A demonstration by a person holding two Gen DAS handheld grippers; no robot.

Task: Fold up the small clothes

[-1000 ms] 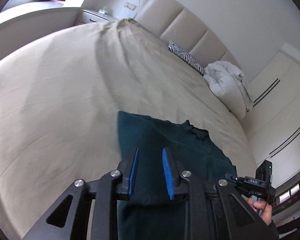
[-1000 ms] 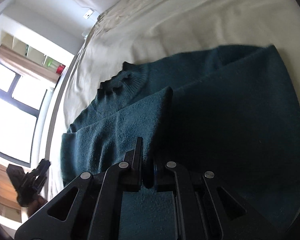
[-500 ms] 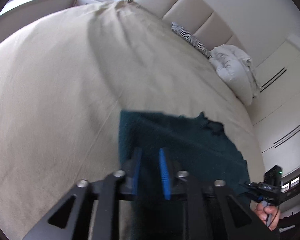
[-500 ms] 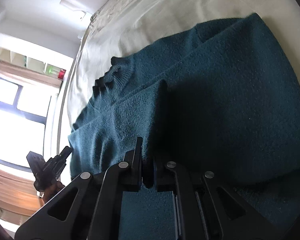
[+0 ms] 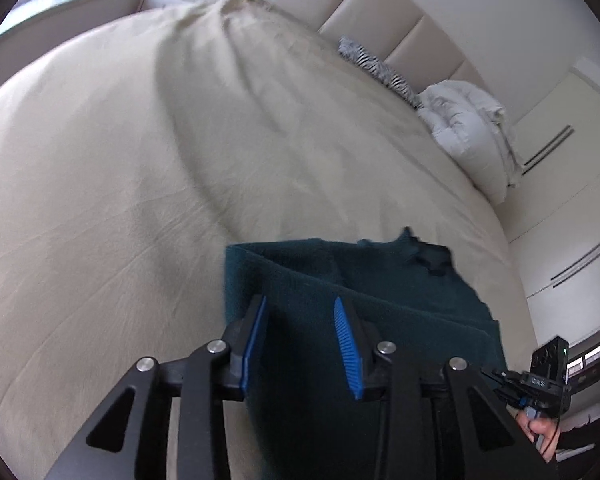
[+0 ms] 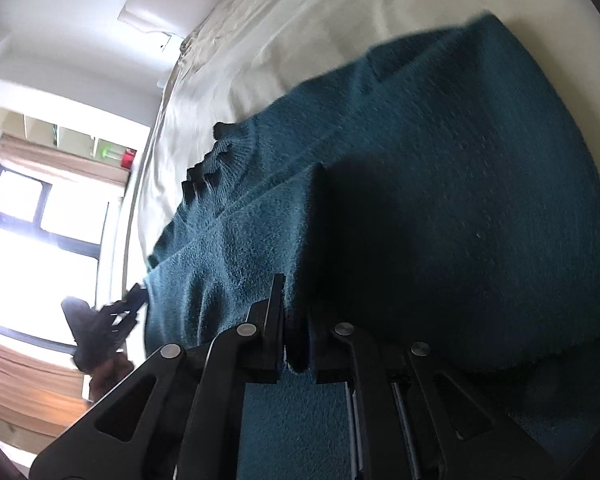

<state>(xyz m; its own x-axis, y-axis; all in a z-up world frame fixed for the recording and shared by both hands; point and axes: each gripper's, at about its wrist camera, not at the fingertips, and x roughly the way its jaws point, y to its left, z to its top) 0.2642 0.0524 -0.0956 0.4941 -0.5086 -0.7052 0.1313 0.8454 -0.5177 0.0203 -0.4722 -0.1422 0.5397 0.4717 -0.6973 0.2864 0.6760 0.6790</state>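
A dark teal sweater [image 5: 380,304] lies partly folded on the beige bed sheet [image 5: 120,200], its ribbed collar [image 6: 216,164] toward the far side. My left gripper [image 5: 300,302] hovers over the sweater's left edge. Its jaws are opening, and the knit lies in the gap without the blue pads [image 5: 346,344] pressing on it. My right gripper [image 6: 296,320] is shut on a folded flap of the sweater [image 6: 440,200], a strip of knit pinched between its fingers. Each gripper shows small in the other's view: the right gripper [image 5: 548,376] in a hand, the left gripper [image 6: 100,320] against the window.
A padded headboard [image 5: 380,20], a zebra-print pillow [image 5: 376,68] and a bunched white duvet [image 5: 468,128] sit at the bed's far end. White wardrobe doors [image 5: 572,184] stand to the right. A bright window [image 6: 32,248] and shelves [image 6: 80,144] lie beyond the bed's edge.
My left gripper has pushed forward and lower over the sweater's edge, and its jaws stand wider apart. The right gripper keeps its pinch, and the sweater fills more of its view.
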